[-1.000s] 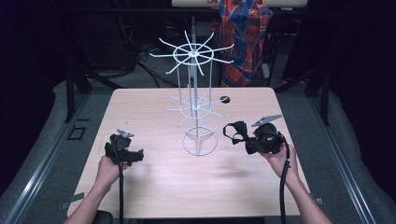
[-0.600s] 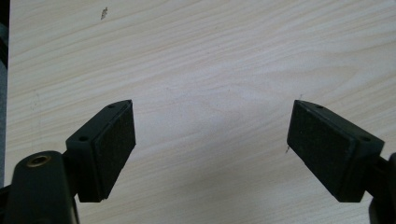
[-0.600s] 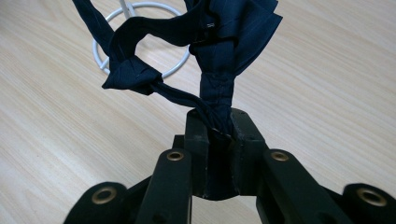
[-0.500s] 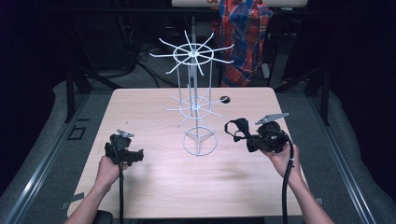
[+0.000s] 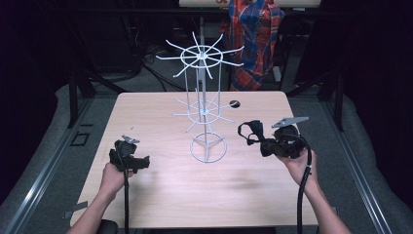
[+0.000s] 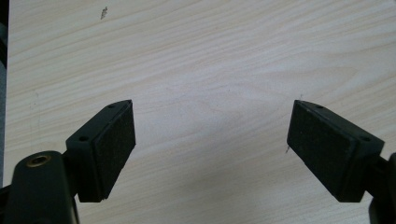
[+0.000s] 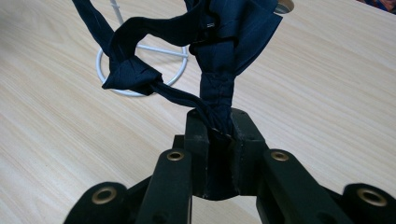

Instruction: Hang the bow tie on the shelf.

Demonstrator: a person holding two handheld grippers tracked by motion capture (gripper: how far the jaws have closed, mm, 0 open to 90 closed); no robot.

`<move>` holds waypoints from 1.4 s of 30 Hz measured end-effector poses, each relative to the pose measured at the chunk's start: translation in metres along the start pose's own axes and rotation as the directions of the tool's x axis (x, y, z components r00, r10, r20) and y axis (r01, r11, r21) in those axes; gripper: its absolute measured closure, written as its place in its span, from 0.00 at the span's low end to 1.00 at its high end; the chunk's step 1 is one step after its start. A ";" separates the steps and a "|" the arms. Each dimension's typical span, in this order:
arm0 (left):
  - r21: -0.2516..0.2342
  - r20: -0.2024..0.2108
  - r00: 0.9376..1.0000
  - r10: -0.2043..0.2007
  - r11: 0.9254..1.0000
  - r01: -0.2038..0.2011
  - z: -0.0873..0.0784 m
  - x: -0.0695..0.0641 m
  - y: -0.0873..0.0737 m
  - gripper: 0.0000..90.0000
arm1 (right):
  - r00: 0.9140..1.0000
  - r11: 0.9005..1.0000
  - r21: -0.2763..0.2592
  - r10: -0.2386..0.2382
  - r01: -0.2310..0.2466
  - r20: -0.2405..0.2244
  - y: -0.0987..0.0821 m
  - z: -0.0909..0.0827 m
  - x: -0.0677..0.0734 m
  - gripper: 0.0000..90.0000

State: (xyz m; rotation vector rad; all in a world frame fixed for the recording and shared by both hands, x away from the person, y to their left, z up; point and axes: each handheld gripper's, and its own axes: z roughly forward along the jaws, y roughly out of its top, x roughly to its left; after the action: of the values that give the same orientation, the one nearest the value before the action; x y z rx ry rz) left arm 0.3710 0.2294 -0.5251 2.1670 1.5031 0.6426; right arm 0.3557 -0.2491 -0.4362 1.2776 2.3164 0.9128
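Note:
A white wire display rack (image 5: 203, 105) with spoke-like hooks stands on the pale wooden table (image 5: 160, 195); its ring base (image 7: 116, 74) lies behind the cloth in the right gripper view. My right gripper (image 5: 260, 141) is to the right of the rack, held above the table, and is shut on a dark navy knotted strip of cloth (image 7: 205, 56), which sticks up from the jaws and loops to the left (image 5: 249, 130). My left gripper (image 5: 142, 163) rests low at the table's left with its pads (image 6: 114, 144) wide apart over bare wood, nothing between them.
A small round dark hole (image 5: 234, 104) marks the table behind the rack. A red and blue plaid garment (image 5: 253, 34) hangs beyond the far edge. Dark floor and metal frame legs surround the table.
The right gripper with the cloth has shifted slightly to the right and a little up. The left gripper has stayed put.

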 end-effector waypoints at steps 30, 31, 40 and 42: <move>-0.005 0.001 1.000 -0.005 1.000 0.005 -0.001 -0.002 0.000 0.17 | 0.999 0.996 -0.082 -0.020 0.017 -0.038 0.024 -0.021 0.006 0.88; -0.007 0.001 1.000 -0.006 1.000 0.006 -0.001 -0.002 0.000 0.17 | 0.999 0.996 -0.089 -0.021 0.018 -0.038 0.025 -0.020 0.008 0.88; -0.009 0.003 1.000 -0.005 1.000 0.005 -0.001 -0.001 0.000 0.17 | 0.998 0.996 -0.085 -0.044 0.040 -0.054 0.035 -0.010 0.018 0.88; -0.009 0.003 1.000 -0.004 1.000 0.004 -0.001 -0.001 0.000 0.17 | 0.997 0.996 -0.077 -0.044 0.040 -0.056 0.037 -0.007 0.019 0.88</move>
State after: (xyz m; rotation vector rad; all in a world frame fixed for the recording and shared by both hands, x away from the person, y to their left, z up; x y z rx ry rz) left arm 0.3695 0.2283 -0.5244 2.1567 1.4995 0.6430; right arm 0.3645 -0.2214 -0.4062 1.1827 2.3194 1.0256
